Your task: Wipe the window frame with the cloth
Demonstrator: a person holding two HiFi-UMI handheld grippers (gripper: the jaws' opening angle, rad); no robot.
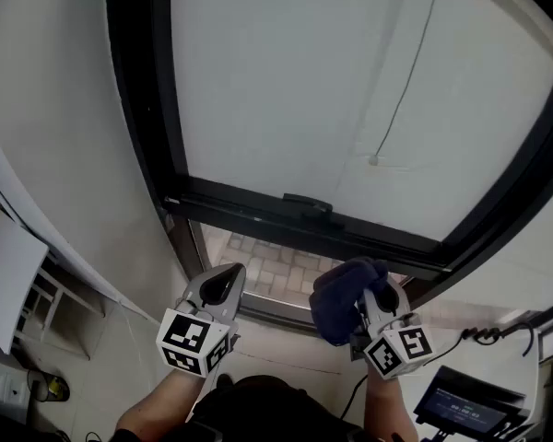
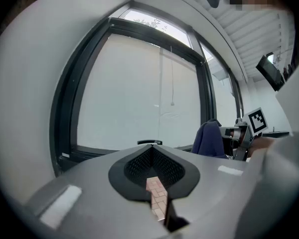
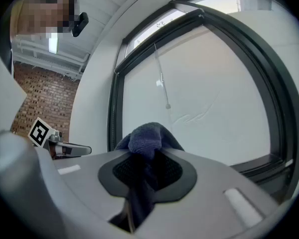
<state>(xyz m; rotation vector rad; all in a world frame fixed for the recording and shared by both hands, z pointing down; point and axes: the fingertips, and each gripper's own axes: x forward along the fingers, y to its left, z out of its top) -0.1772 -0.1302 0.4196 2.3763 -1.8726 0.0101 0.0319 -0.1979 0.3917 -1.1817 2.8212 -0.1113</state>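
The window frame [image 1: 304, 221] fills the view, with its dark bottom rail nearest. The cloth [image 1: 339, 300] sits just below the right half of that rail and does not yet touch it. I judge that the wipe has yet to begin.

To do it well, lift the bunched cloth onto the rail and press it flat. Then drag it along the frame in one long pass, easing round the small handle [image 1: 309, 202] at mid-rail.

The right claw [image 1: 372, 293] pinches the cloth firmly, and blue folds bulge past its tips. The left claw [image 1: 224, 278] is pressed together on nothing, below the frame's lower left corner. Both point up towards the frame, and both forearms rise from below.
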